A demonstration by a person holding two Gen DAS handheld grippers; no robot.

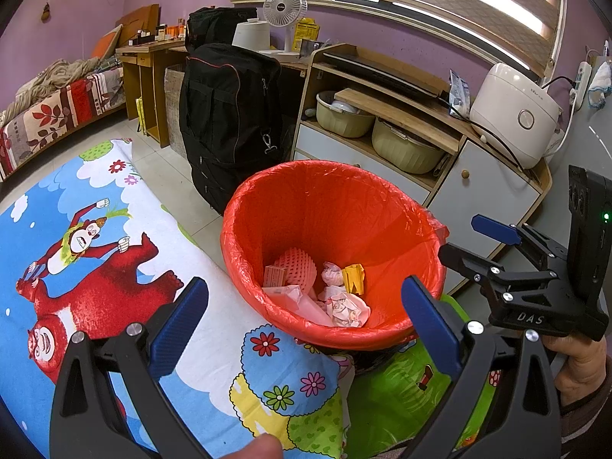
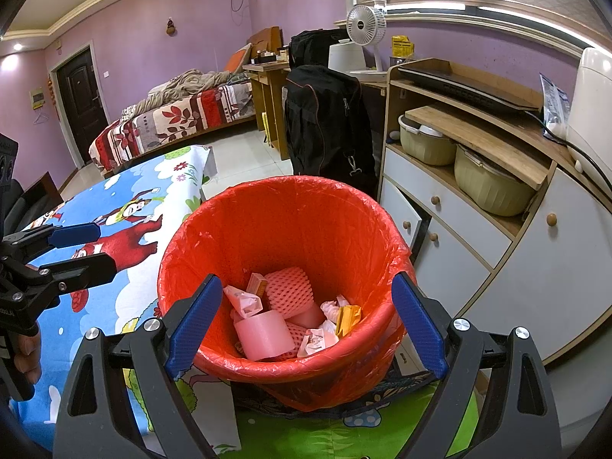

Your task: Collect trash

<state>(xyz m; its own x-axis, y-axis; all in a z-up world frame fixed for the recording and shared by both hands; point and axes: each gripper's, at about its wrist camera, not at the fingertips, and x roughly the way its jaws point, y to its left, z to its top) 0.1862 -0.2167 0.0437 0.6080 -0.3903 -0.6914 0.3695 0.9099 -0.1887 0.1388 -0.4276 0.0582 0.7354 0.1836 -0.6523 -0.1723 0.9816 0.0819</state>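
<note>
A bin with a red plastic liner [image 1: 336, 206] [image 2: 290, 222] stands at the edge of a cartoon-print cloth. Inside it lie a pink foam net [image 1: 296, 266] [image 2: 287, 290], crumpled paper [image 1: 346, 308] [image 2: 315, 338], a yellow wrapper [image 1: 354, 277] [image 2: 346, 319] and a pink foam roll [image 2: 262, 334]. My left gripper [image 1: 306, 325] [image 2: 91, 248] is open and holds nothing, its blue pads apart in front of the bin's near rim. My right gripper [image 2: 306, 321] [image 1: 470, 244] hovers over the bin's near side, open and holding nothing.
The cartoon-print cloth [image 1: 114, 267] [image 2: 126, 298] covers the surface left of the bin. A black suitcase [image 1: 225, 122] stands behind the bin. A cabinet [image 1: 478, 199] [image 2: 535, 267] with beige basins and a white rice cooker [image 1: 514, 114] runs along the right. A bed [image 2: 172, 122] lies at the far left.
</note>
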